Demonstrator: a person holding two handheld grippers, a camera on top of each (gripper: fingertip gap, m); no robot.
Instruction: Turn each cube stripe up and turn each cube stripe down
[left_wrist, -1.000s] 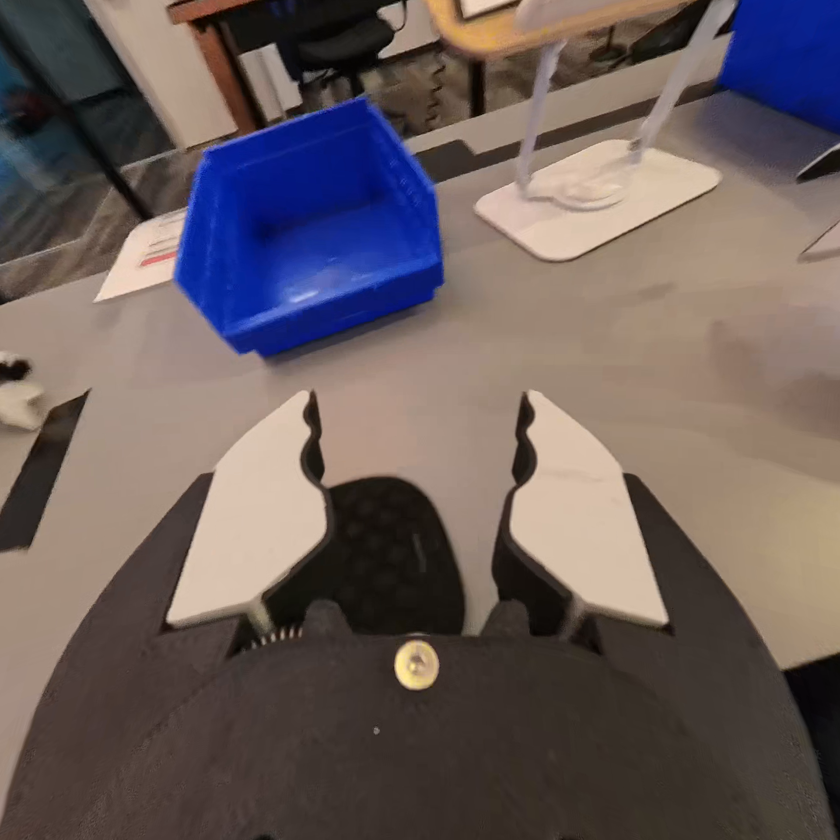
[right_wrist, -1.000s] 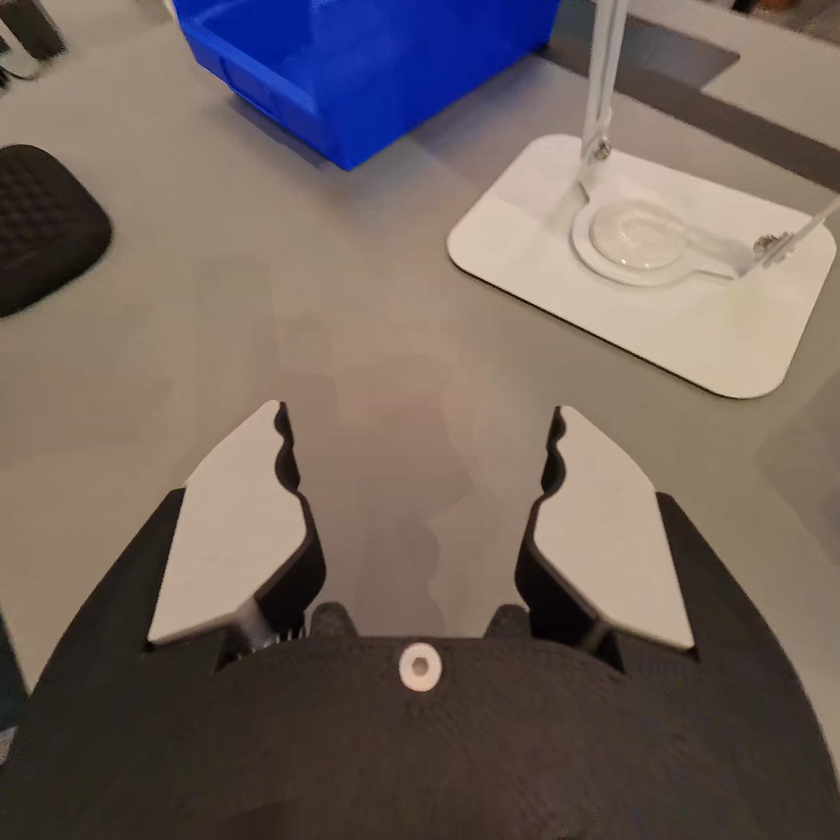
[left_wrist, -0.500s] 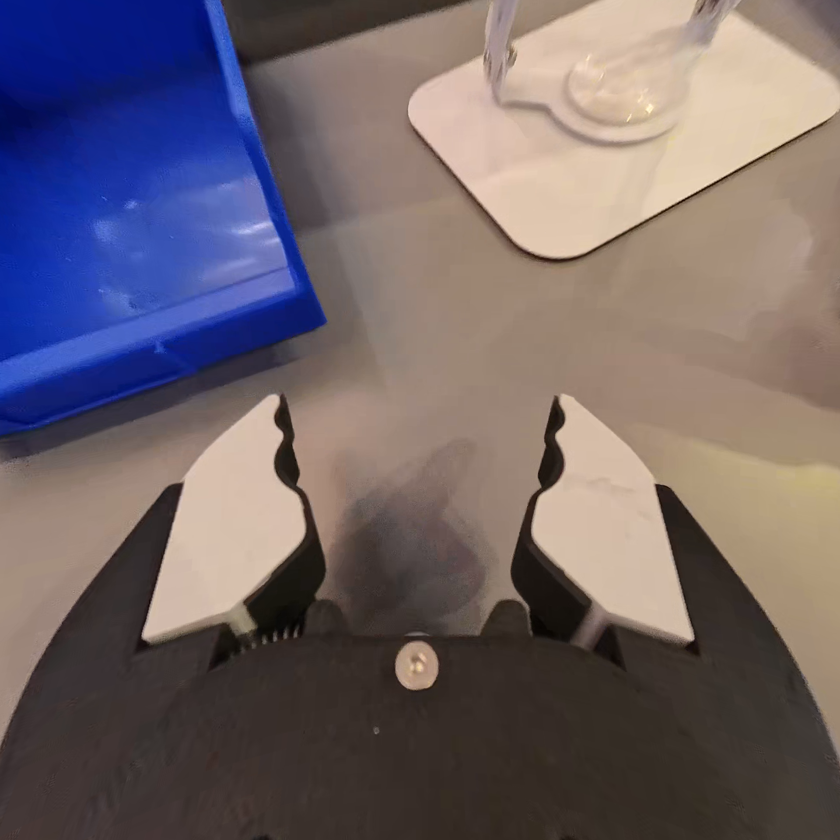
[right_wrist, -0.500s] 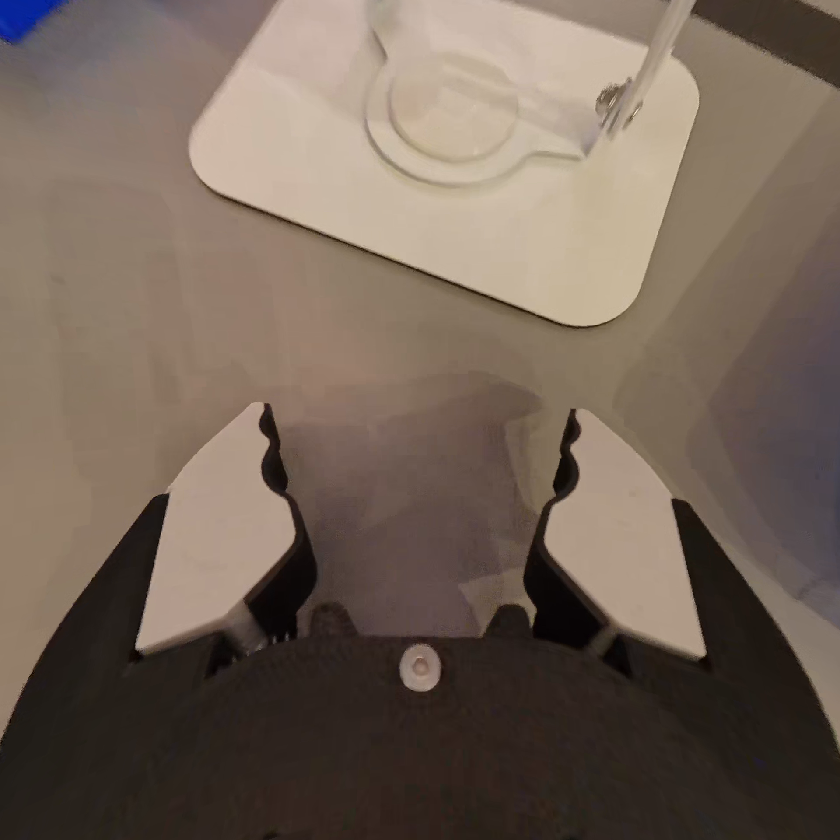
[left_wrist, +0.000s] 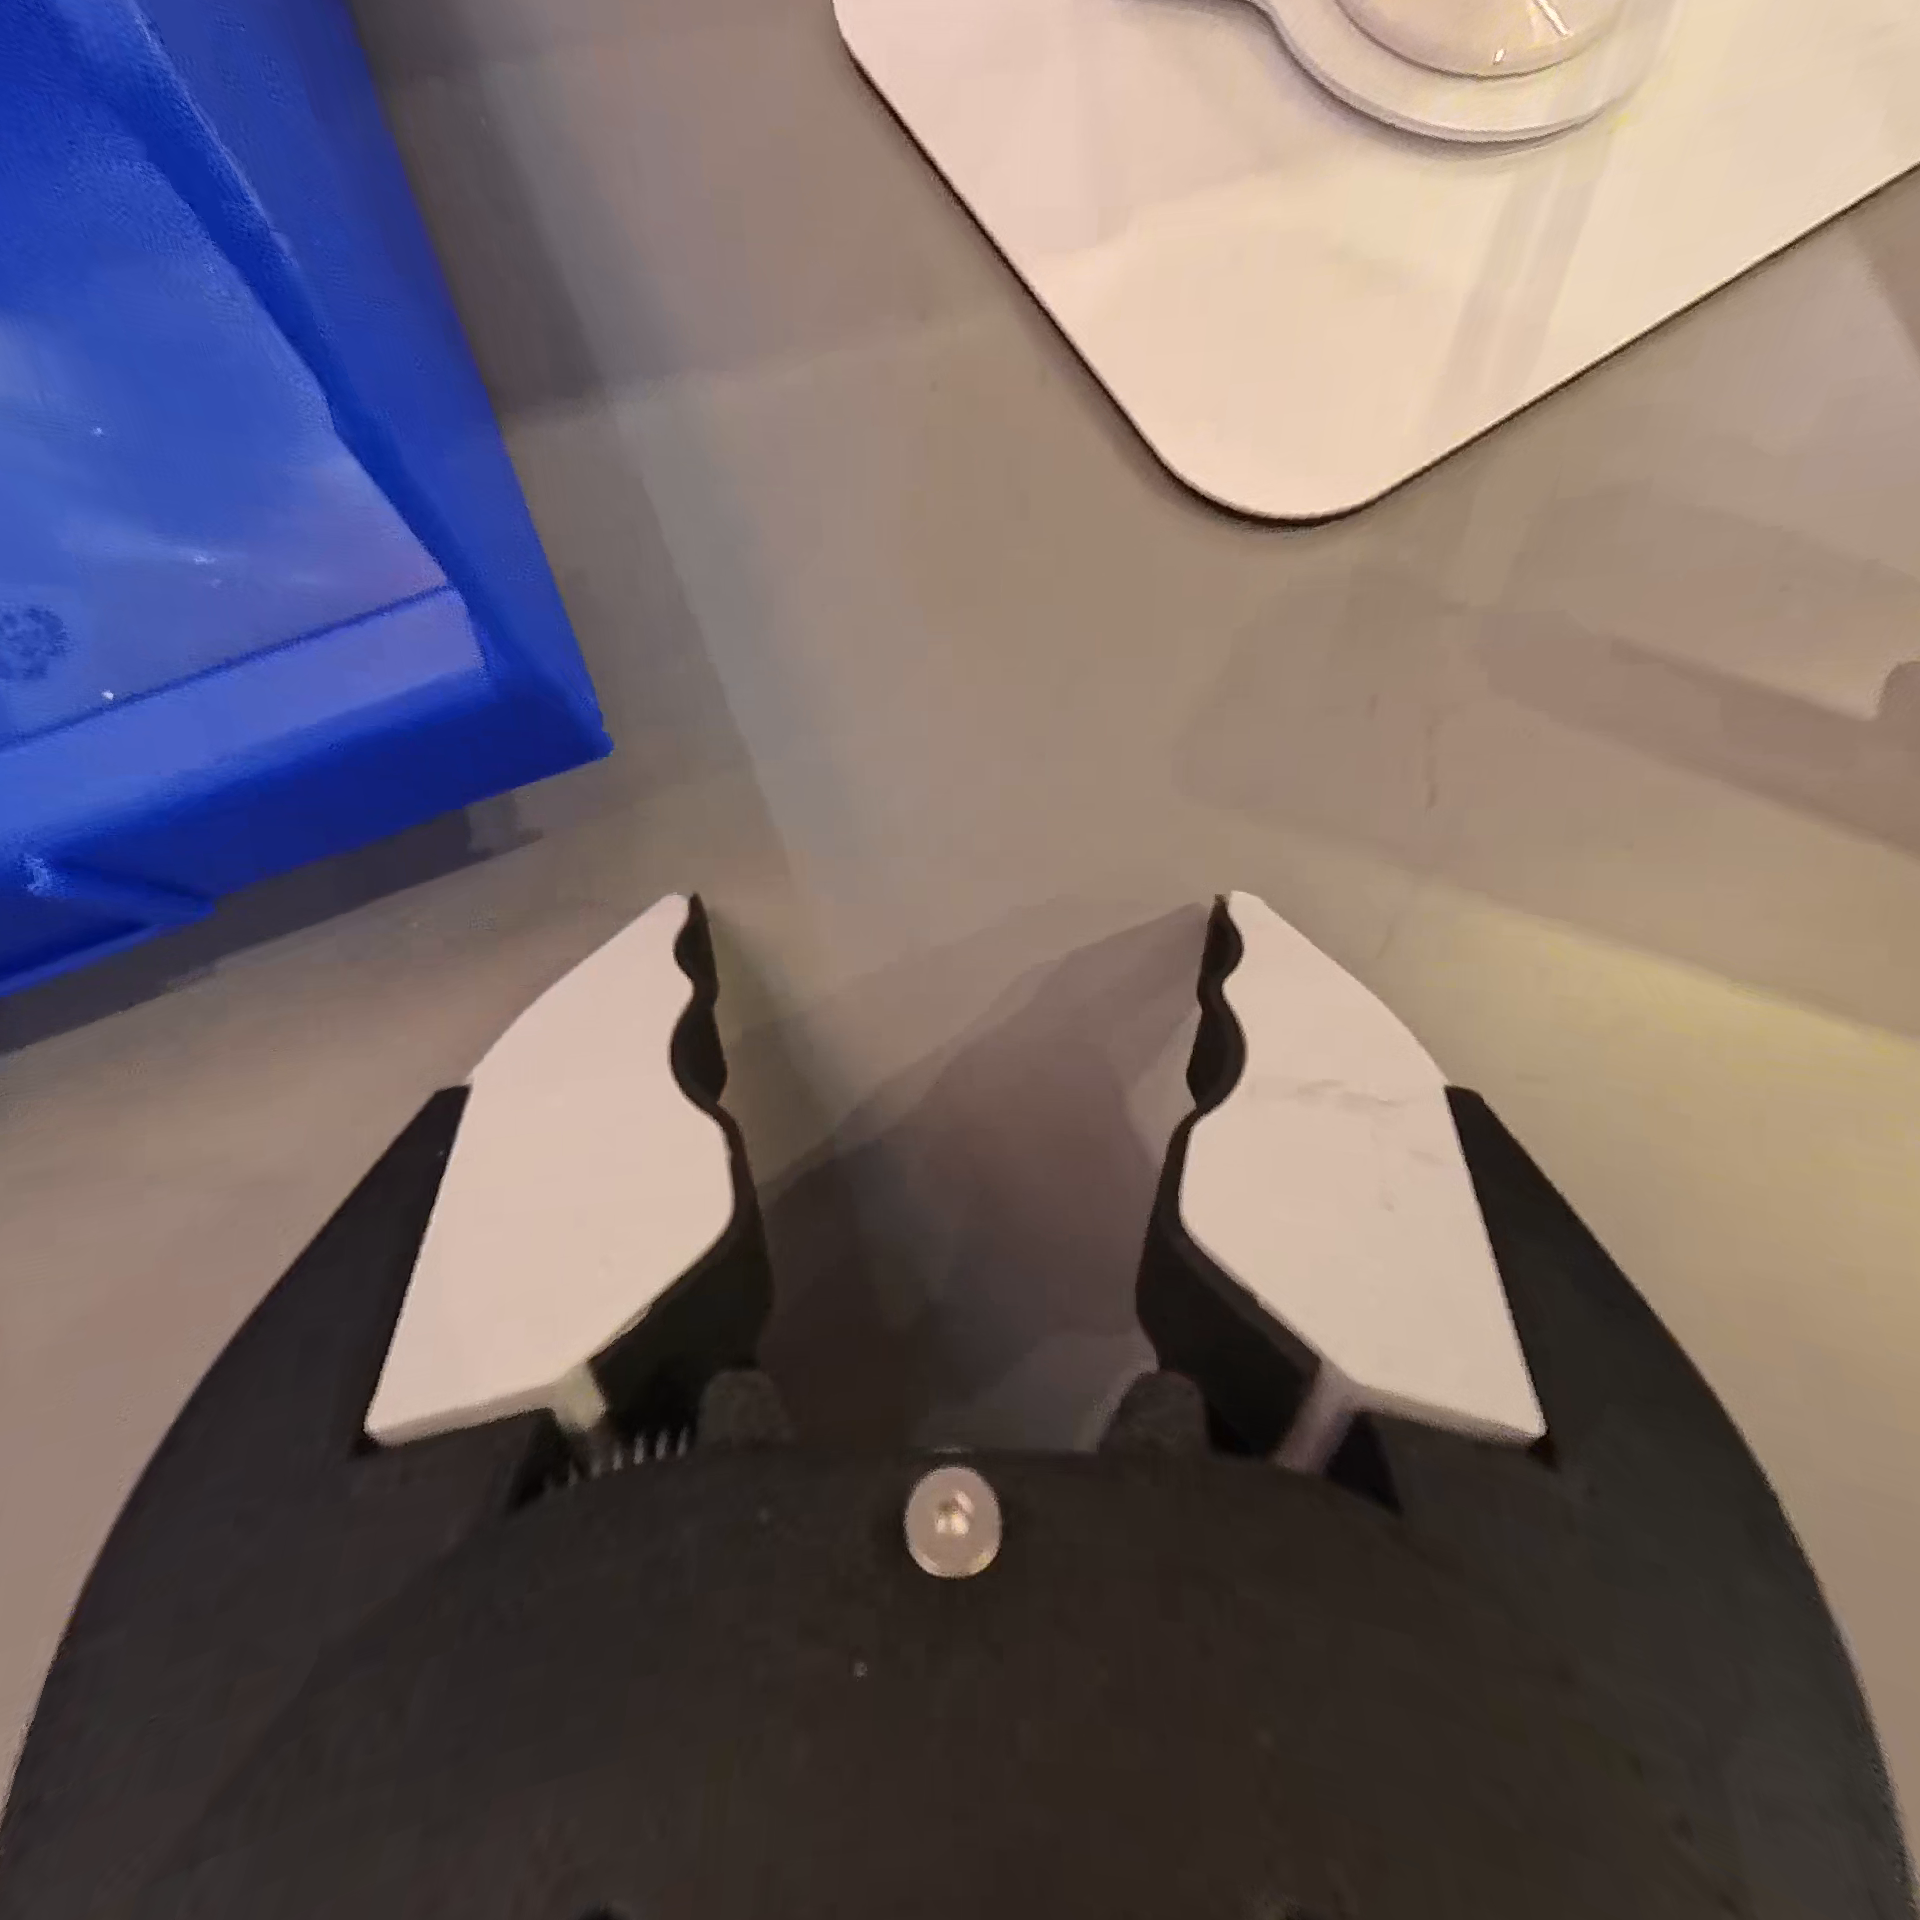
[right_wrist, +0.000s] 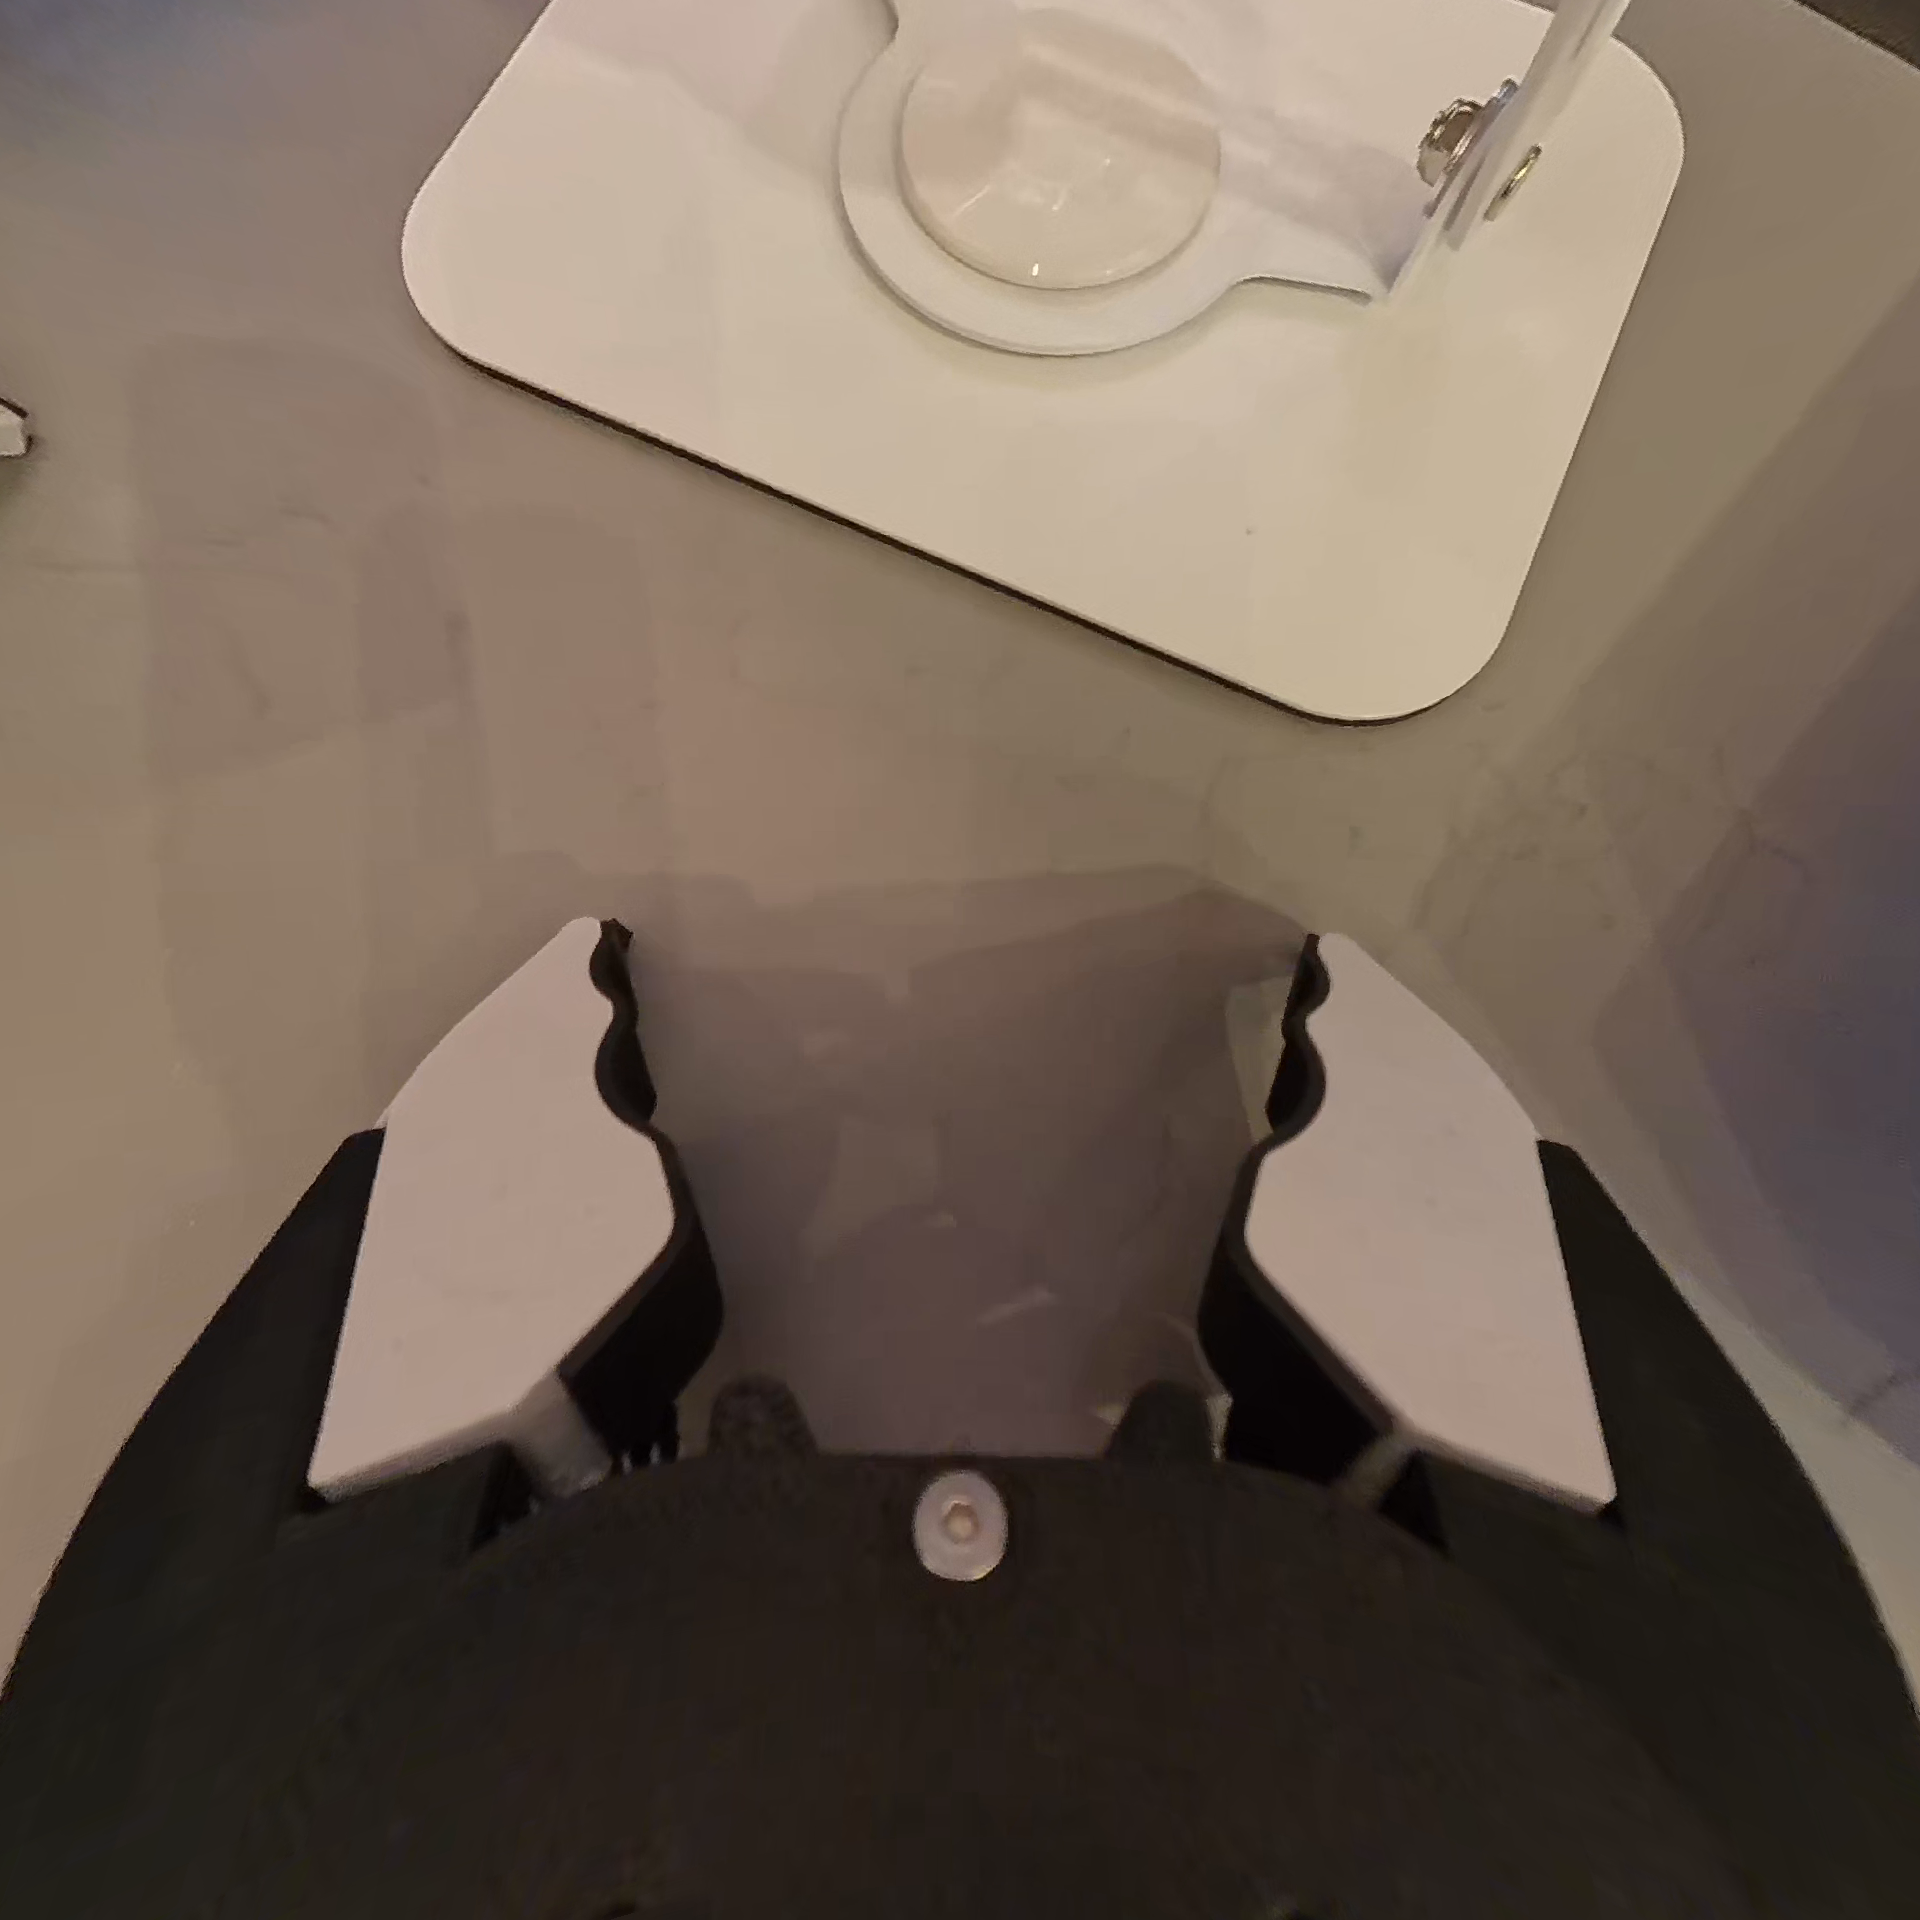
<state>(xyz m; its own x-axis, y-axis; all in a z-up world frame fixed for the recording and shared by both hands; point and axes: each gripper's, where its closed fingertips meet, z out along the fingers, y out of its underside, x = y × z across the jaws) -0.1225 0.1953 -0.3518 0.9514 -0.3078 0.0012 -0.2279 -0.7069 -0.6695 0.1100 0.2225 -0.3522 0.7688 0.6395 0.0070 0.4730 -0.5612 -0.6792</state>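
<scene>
No cube shows in either view. My left gripper (left_wrist: 958, 914) is open and empty, low over the grey table (left_wrist: 935, 644), just right of a blue bin (left_wrist: 208, 520). My right gripper (right_wrist: 961, 935) is open and empty too, low over the table (right_wrist: 727, 748), in front of a white stand base (right_wrist: 1039, 416). Only bare tabletop and shadow lie between each pair of fingers.
The blue bin's corner sits close to my left finger (left_wrist: 582, 1091). The white stand base also shows in the left wrist view (left_wrist: 1351, 260) at the upper right, with a clear round disc (right_wrist: 1060, 166) and a bolted upright (right_wrist: 1486, 166) on it.
Both grippers moved forward and down toward the table; the bin and the stand base grew and slid closer. Both stayed open and empty.
</scene>
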